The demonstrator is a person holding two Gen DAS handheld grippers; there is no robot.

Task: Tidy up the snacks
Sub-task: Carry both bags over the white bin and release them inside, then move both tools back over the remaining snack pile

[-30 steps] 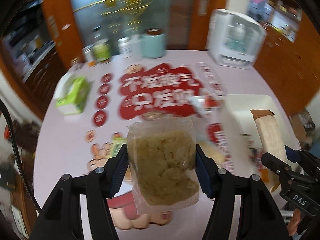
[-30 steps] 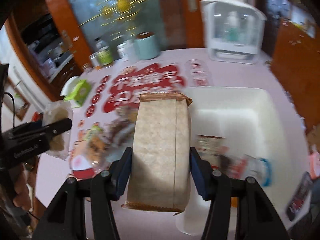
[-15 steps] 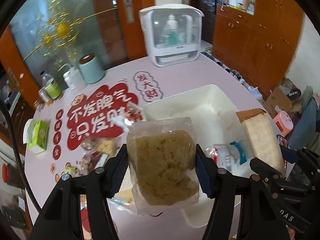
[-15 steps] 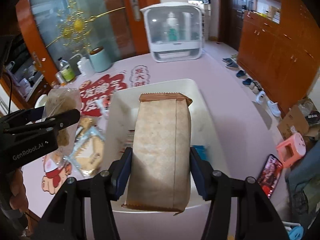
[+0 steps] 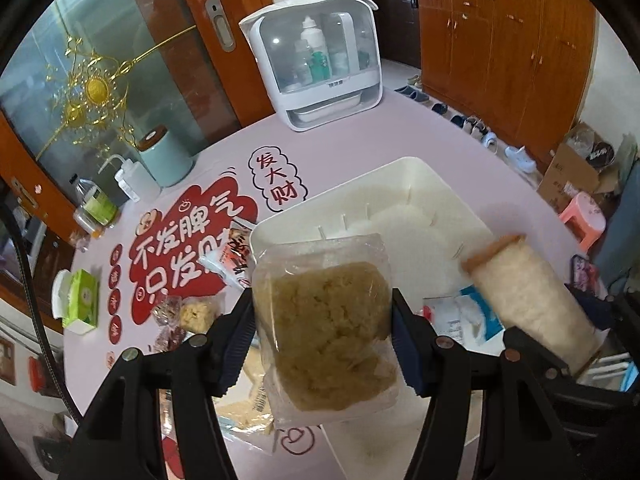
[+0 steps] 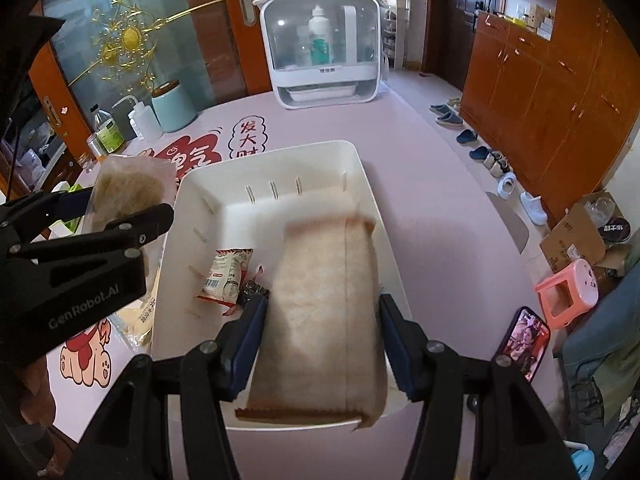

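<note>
Below the right gripper point(image 6: 322, 334), clamped on a brown paper-look snack pack point(image 6: 326, 312), the white plastic bin point(image 6: 280, 168) holds two small packets, its far half bare.

"GenRobot.AI" on left gripper point(image 6: 90, 236)

black tool point(image 6: 322, 340), blue pads point(image 6: 248, 340), silver screws, white "genrobot.ai" lettering.
</note>
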